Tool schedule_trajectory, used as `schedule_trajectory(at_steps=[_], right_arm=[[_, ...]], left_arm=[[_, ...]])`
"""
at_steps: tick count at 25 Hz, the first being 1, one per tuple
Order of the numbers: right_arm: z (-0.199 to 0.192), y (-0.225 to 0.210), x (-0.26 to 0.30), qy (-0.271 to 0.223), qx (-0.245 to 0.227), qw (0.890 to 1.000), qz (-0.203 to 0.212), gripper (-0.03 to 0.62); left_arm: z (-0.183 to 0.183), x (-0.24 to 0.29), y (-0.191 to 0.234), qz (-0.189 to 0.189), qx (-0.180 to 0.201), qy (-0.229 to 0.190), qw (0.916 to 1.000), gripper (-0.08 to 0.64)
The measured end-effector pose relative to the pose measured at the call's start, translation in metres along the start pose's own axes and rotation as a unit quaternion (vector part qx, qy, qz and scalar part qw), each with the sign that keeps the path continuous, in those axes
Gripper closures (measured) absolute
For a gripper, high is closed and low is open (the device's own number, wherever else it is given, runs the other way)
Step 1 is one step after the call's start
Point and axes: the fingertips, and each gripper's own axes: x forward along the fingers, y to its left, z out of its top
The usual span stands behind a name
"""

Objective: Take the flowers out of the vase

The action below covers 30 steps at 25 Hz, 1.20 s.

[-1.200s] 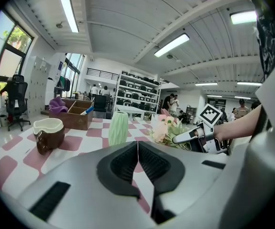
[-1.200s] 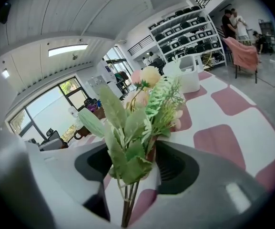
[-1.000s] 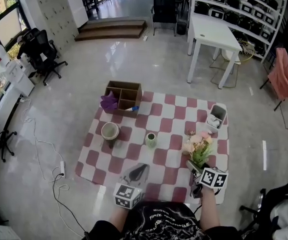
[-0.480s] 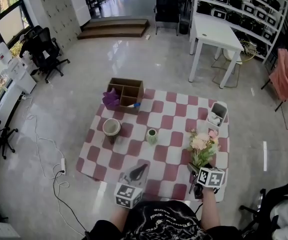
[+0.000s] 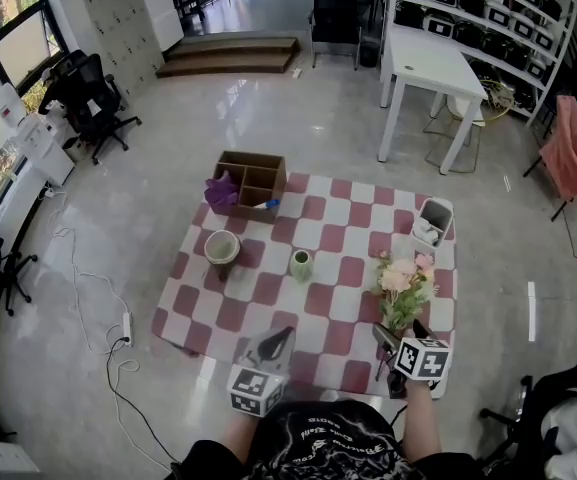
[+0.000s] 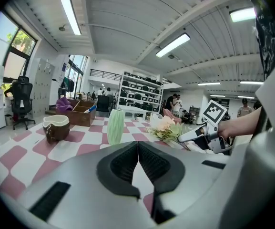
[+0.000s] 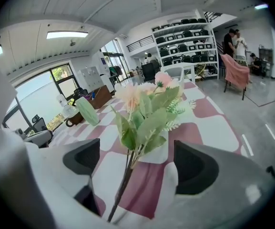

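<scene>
The bunch of pink flowers (image 5: 402, 285) with green leaves lies out of the vase, over the right side of the checked mat (image 5: 268, 293). My right gripper (image 5: 400, 332) is just behind it, and its jaws have just been opening. In the right gripper view the jaws of the right gripper (image 7: 137, 162) stand wide apart, with the flower stems (image 7: 127, 168) loose between them and touching neither pad. The pale green vase (image 5: 301, 264) stands empty at the mat's middle. My left gripper (image 5: 284, 336) hangs shut over the near edge; the left gripper (image 6: 137, 146) holds nothing.
A wooden box (image 5: 252, 182) with a purple cloth sits at the mat's far left. A brown and white cup (image 5: 222, 248) stands left of the vase. A white bin (image 5: 434, 225) is at the far right corner. A white table (image 5: 430, 63) stands beyond.
The right gripper's jaws have spread away from the flower stems. The flowers have stayed over the mat's right side. The left gripper has not moved.
</scene>
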Motion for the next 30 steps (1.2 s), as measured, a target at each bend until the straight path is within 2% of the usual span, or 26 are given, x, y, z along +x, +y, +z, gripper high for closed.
schedule_trajectory(at_steps=[8,13,17,20,22,30], right_arm=[[0.012,0.019,-0.029,-0.025,-0.048,0.998,0.027,0.12],[0.023,0.032,-0.048,-0.055,-0.069,0.995,0.043,0.12],[0.032,0.038,-0.062,-0.091,-0.074,0.992,0.044,0.121],[0.042,0.039,-0.075,-0.136,-0.061,0.988,0.048,0.121],[0.047,0.04,-0.083,-0.156,-0.075,0.984,0.047,0.121],[0.05,0.059,-0.103,-0.179,-0.125,0.974,0.055,0.123]], left_arm=[[0.004,-0.002,-0.012,-0.003,-0.001,-0.011,0.9999,0.548],[0.001,-0.004,-0.02,-0.004,-0.001,-0.011,0.9999,0.548],[0.009,-0.006,-0.029,-0.011,-0.001,-0.027,0.9996,0.548],[0.013,-0.008,-0.034,-0.011,0.0,-0.033,0.9994,0.548],[0.015,-0.008,-0.037,-0.012,0.002,-0.036,0.9993,0.548],[0.025,-0.012,-0.046,-0.015,0.006,-0.052,0.9985,0.548]])
